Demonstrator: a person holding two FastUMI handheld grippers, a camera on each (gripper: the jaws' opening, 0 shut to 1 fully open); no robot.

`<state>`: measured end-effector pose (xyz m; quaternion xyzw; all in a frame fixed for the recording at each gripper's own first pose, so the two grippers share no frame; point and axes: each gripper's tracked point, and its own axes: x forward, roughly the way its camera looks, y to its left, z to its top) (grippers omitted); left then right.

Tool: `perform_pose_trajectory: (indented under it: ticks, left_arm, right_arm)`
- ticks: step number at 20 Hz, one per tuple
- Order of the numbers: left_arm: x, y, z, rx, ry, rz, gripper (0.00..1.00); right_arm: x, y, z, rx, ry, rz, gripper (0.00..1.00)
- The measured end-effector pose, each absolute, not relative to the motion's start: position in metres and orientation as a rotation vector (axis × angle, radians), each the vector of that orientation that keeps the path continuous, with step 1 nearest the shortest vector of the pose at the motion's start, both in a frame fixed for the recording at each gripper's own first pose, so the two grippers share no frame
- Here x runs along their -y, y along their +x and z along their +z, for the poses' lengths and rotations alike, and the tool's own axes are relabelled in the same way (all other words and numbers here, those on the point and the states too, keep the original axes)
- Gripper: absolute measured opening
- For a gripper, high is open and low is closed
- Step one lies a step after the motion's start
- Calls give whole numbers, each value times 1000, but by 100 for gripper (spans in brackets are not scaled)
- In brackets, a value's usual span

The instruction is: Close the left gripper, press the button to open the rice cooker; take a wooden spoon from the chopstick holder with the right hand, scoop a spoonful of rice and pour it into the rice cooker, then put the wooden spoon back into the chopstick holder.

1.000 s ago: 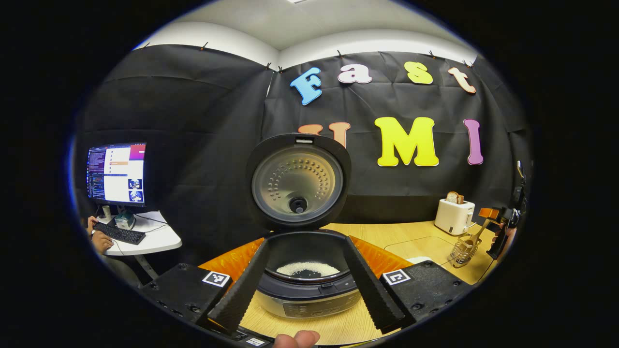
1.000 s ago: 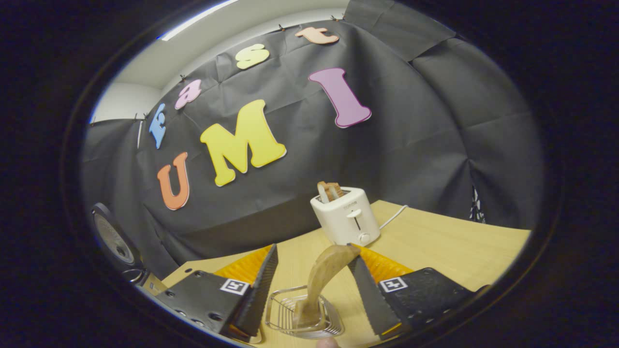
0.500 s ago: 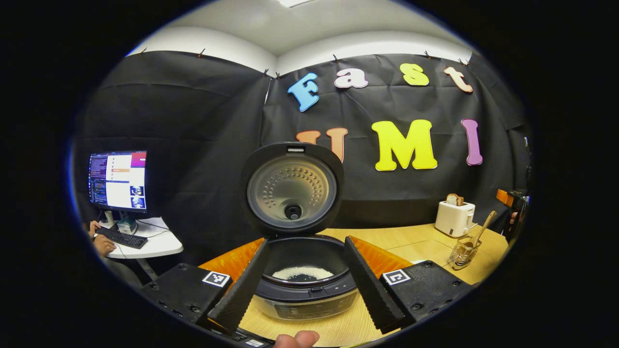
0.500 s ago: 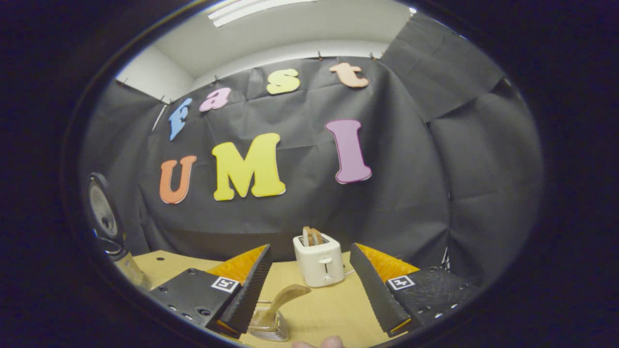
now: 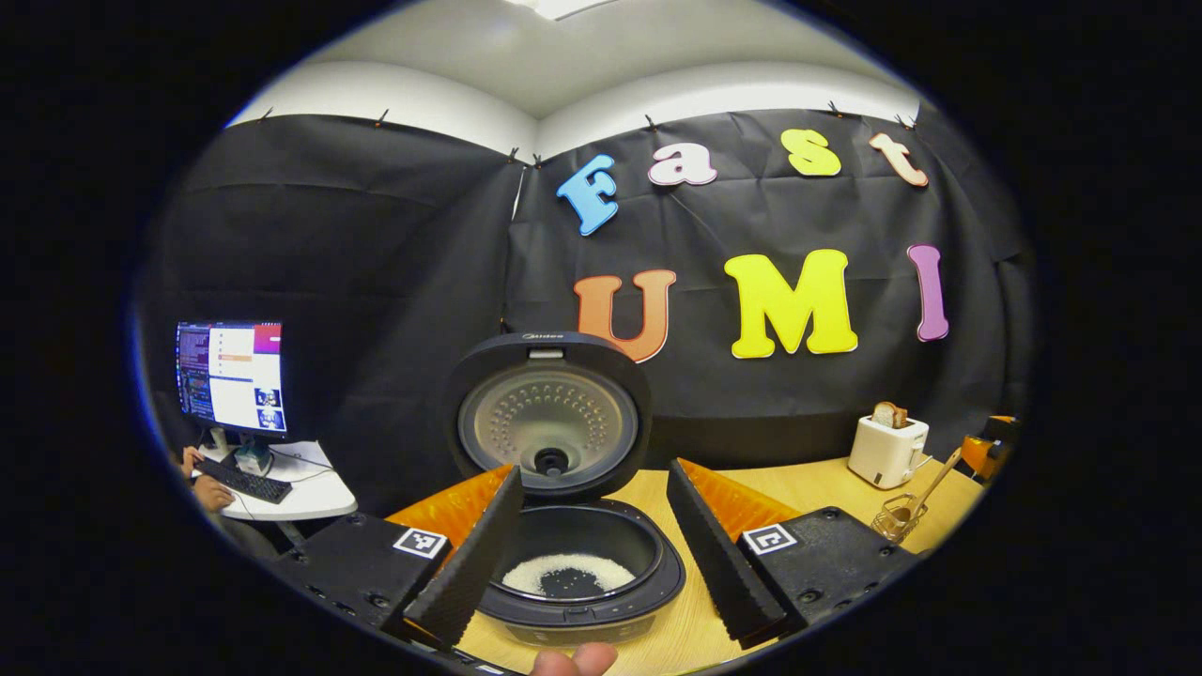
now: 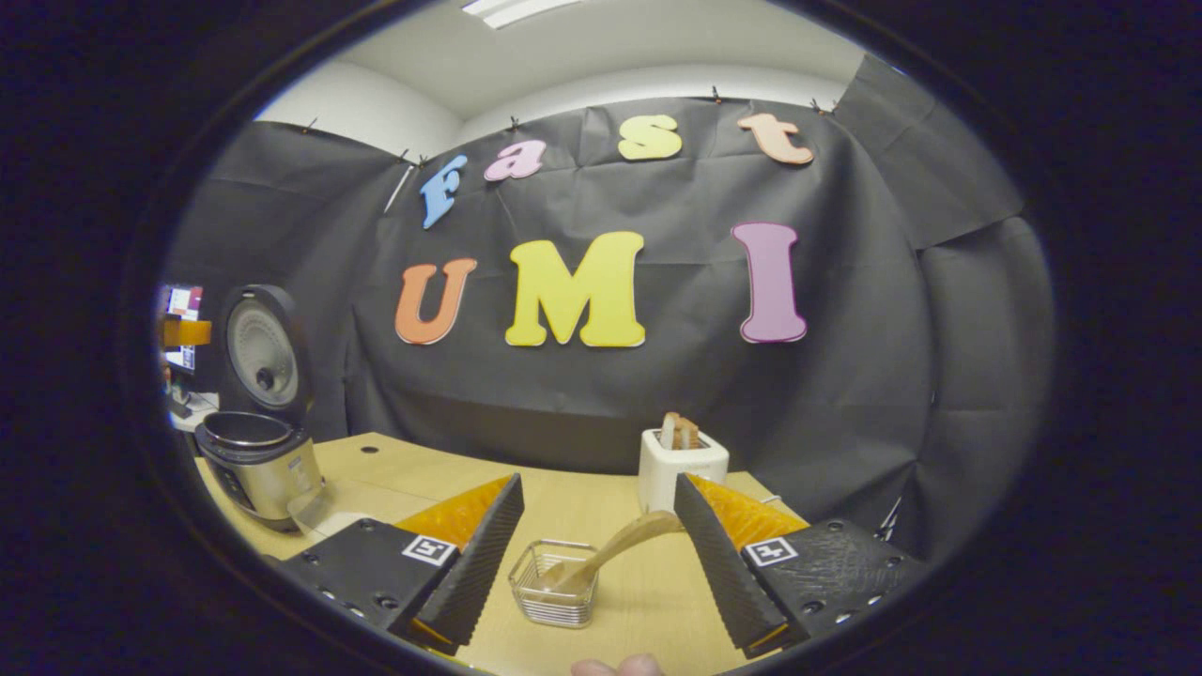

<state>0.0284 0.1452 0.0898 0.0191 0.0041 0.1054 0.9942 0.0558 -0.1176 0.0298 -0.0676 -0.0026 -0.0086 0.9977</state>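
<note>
Both tongs wide apart, empty; rice cooker point(image 5: 563, 526) lid lettering too small.

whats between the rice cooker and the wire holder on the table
In the right gripper view, bare wooden table separates the rice cooker from the wire holder; the right tool's near finger overlaps that stretch.

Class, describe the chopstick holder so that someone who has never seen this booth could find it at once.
Start at the wooden table and find the white toaster near the black wall. Just in front of it stands the chopstick holder, a small wire basket. It alone is see-through metal, and a wooden spoon leans out of it.
</note>
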Motion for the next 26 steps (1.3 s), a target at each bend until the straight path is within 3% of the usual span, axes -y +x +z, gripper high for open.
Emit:
perform_pose_trajectory:
  ticks: [8,10,13,18,19,26]
  left_arm:
    - [-145,72,181,44,124,195,99]
    - [-147,84,197,34,113,188,95]
    - [-169,103,216,11,130,239,98]
    - [-203,147,228,-64,49,292,94]
    - [-213,154,228,-82,60,312,99]
    - [-241,183,187,-235,36,340,99]
  right_arm:
    - [110,40,34,62,-127,47,96]
    - [112,40,25,35,-108,58,95]
    - [114,37,14,4,-119,58,95]
    - [101,29,-5,-36,-93,93,96]
    - [100,29,-10,-46,-93,98,96]
    - [87,25,-29,-93,-24,121,95]
